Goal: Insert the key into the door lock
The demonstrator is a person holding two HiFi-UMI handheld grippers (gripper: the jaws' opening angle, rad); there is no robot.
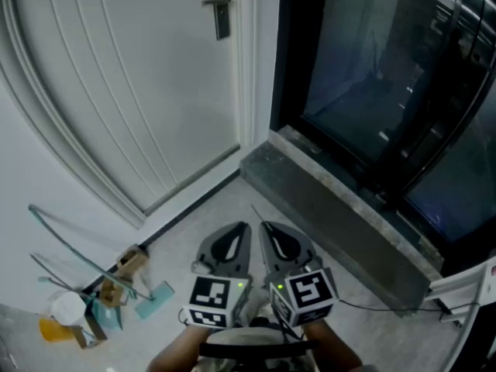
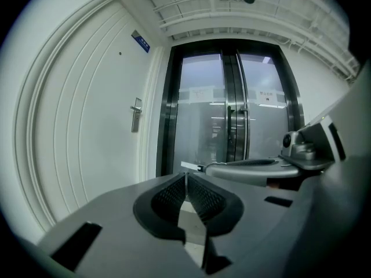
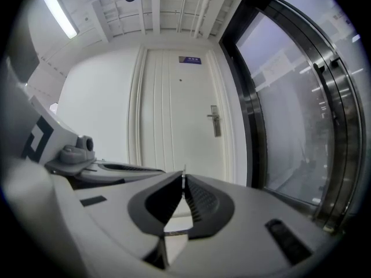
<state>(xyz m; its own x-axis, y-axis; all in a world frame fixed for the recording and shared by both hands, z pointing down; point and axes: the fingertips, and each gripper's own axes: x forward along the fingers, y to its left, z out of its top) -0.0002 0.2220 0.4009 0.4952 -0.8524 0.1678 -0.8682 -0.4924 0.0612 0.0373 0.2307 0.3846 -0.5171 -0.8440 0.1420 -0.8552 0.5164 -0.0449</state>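
Observation:
The white door (image 1: 132,91) fills the upper left of the head view, with its metal handle and lock plate (image 1: 221,6) far ahead of both grippers. The same lock plate (image 2: 135,114) (image 3: 215,120) shows small in both gripper views. My right gripper (image 1: 263,225) (image 3: 184,177) is shut on a thin flat key (image 1: 256,211) whose tip pokes out past the jaws; the left gripper view shows that key (image 2: 190,167) as a pale sliver. My left gripper (image 1: 245,225) (image 2: 185,177) is right beside it, shut, with nothing visible between its pads.
Dark glass doors (image 1: 387,76) stand to the right of the door, behind a grey stone threshold (image 1: 333,208). Wire hangers, a cup and scraps (image 1: 93,293) lie on the floor at the left. A thin cable (image 1: 372,307) runs along the floor at the right.

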